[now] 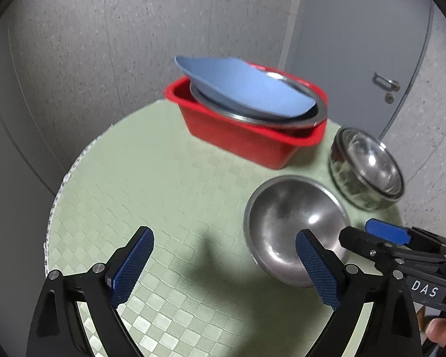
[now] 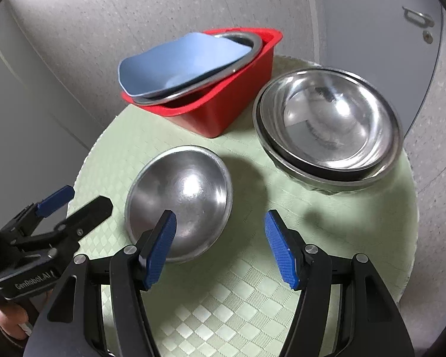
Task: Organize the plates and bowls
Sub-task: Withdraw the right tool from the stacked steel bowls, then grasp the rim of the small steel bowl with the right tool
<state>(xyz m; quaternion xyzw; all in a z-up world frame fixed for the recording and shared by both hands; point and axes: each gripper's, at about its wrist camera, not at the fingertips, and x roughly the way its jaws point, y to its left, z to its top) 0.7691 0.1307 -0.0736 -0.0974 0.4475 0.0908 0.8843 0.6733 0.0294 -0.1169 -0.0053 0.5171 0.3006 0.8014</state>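
On the green mat (image 2: 238, 282), the loose steel bowl (image 2: 180, 199) is found just ahead and left of the right gripper (image 2: 220, 247), whose left pad overlaps its near rim (contact cannot be told). Both grippers are held wide and empty; the left gripper (image 1: 223, 264) is set farther off. The red tub (image 2: 223, 101) lies beyond.

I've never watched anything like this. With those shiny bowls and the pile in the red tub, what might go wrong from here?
The blue plate lies tilted across a steel bowl in the red tub and sticks out past its rim; adding more could tip it out. The stacked steel bowls sit near the table edge, so a nudge might push them off. The lone steel bowl is smooth and rounded, so the open right gripper may slip on its rim.
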